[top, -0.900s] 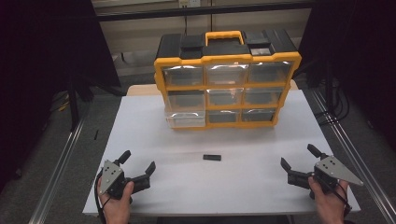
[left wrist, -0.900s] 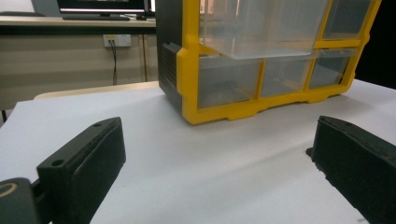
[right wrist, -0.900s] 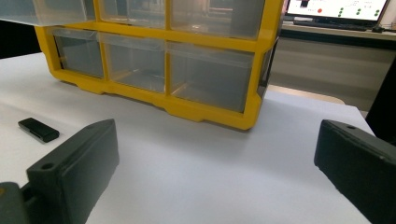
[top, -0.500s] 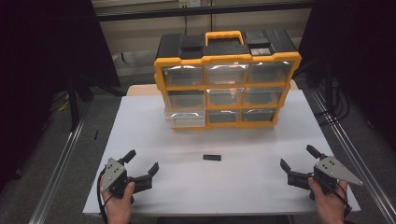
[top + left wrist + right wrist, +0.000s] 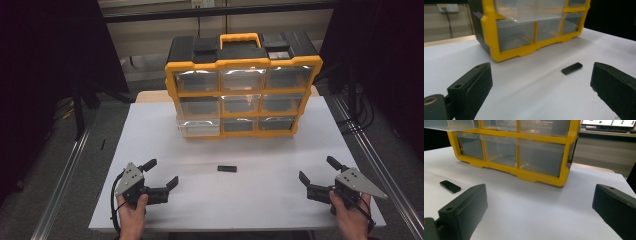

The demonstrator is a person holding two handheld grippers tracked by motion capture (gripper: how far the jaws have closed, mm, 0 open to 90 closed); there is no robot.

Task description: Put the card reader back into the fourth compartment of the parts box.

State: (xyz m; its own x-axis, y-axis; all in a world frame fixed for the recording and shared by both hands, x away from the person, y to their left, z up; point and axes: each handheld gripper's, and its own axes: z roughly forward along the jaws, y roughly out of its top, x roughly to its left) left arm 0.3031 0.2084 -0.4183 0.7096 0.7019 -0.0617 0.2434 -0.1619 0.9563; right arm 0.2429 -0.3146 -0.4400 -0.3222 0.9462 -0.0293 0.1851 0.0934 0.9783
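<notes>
Jaws agape above white table (image 5: 260, 195)

Drawer organizer at the back of the worktop, a small flat stick before it, one hand-held gripper at each lower corner.

In the high view the worktop (image 5: 280, 200) spans the middle and lower frame. The drawer organizer (image 5: 243, 82) stands on its far part, upper centre, with its lower-left drawer (image 5: 199, 127) pulled out toward the near edge. The small flat stick (image 5: 227, 168) lies on the worktop in front of the organizer, near frame centre, apart from it. The left hand-held gripper (image 5: 161, 174) sits at lower left, the right hand-held gripper (image 5: 318, 170) at lower right, with the stick between them and well apart from both.
</notes>
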